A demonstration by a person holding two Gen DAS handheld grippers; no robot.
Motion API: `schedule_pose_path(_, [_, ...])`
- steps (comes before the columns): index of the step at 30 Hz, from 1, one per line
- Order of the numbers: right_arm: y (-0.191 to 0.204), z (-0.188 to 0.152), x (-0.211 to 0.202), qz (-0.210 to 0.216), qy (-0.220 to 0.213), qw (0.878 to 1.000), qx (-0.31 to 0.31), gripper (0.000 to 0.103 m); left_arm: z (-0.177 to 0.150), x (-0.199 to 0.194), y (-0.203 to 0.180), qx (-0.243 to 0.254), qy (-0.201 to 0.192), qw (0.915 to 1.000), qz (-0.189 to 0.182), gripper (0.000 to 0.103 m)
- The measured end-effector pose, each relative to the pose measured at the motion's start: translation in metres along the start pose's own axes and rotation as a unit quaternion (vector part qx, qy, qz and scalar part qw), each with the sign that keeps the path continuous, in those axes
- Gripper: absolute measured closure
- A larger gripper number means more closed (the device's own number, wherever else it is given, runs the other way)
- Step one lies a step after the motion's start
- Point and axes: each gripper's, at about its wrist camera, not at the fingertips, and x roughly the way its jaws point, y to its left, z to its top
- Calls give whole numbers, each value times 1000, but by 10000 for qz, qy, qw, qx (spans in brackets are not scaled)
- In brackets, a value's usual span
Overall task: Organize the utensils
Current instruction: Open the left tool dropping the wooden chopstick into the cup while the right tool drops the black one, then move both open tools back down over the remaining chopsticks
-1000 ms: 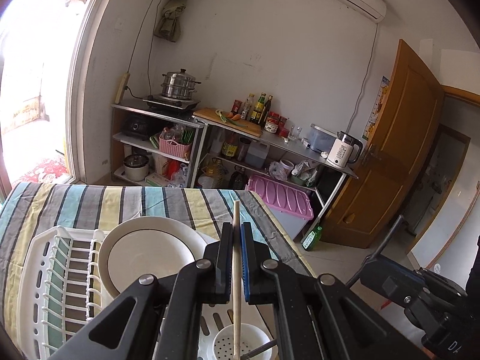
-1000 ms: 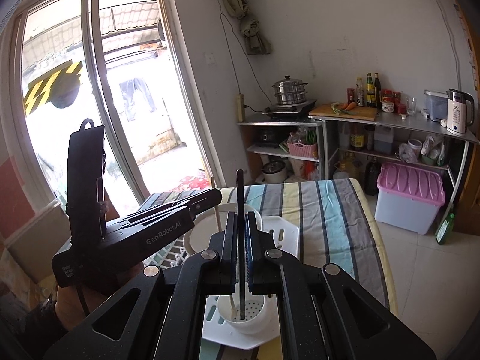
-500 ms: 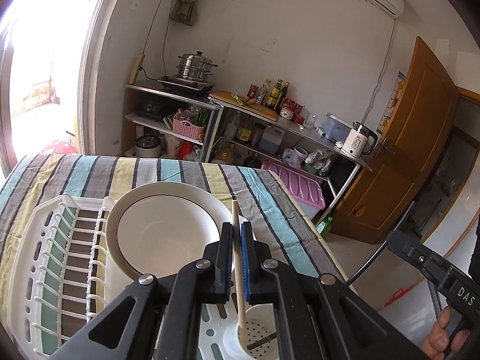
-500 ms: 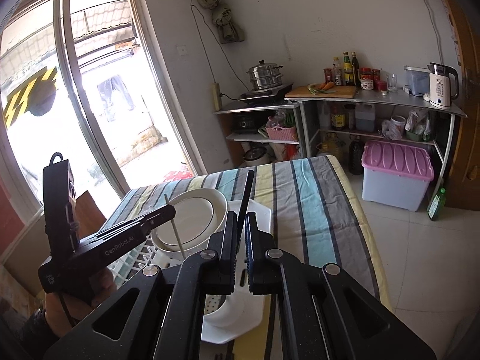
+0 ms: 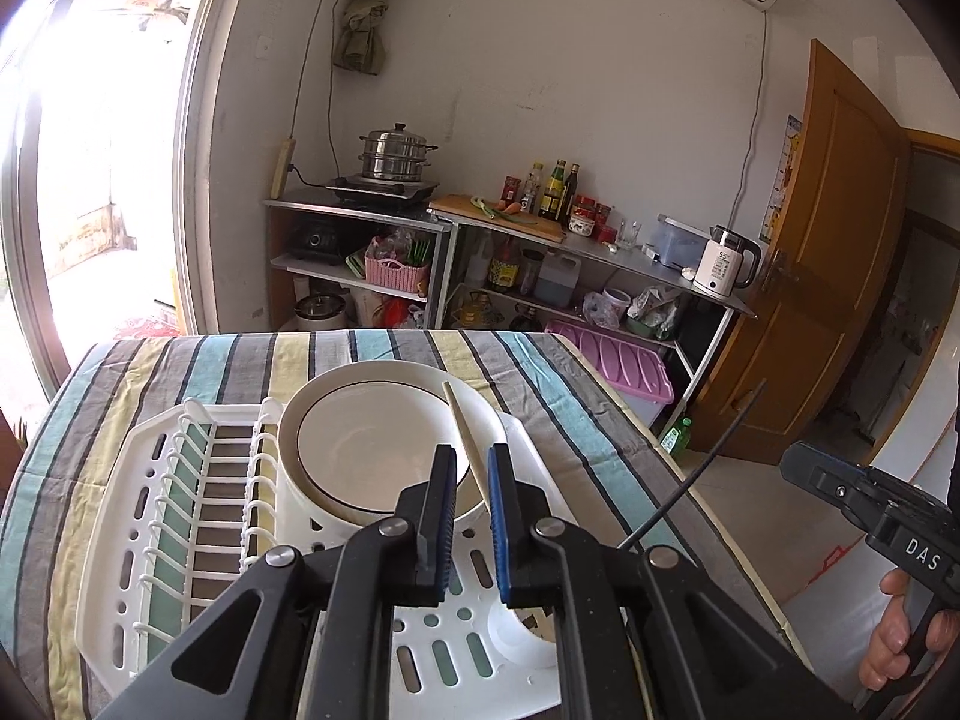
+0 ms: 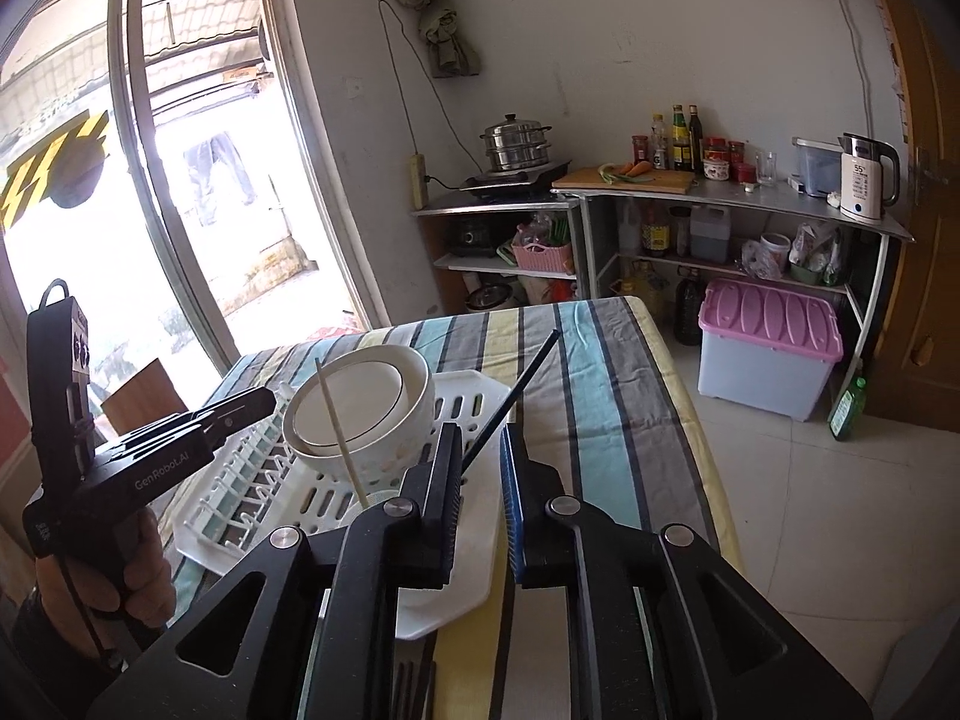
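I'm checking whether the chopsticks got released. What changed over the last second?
Both claws have just been opening. The left claw let go of the wooden chopstick, which now leans left between the parted pads. The right claw freed the black chopstick, now tilting right. Both views dipped toward the white dish rack. The bowl stayed in the rack.
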Motion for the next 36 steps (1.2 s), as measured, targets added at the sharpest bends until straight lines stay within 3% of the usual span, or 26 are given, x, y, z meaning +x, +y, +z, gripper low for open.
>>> schedule_pose_path(6, [20, -29, -36, 33, -149, 9994, -298, 89, -32, -52, -4, 161, -90, 9998, 51, 93])
schedule_pose_path(18, [43, -104, -90, 318, -166, 9984, -436, 89, -132, -143, -5, 317, 19, 9995, 72, 93])
schedule_pose_path(27, [48, -152, -97, 381, 259, 9974, -558, 89, -181, -161, 3, 268, 329, 9989, 207, 93])
schedule_pose_path(36, [47, -160, -88, 423, 408, 9968, -543, 89, -193, -149, 9, 226, 616, 9975, 270, 90])
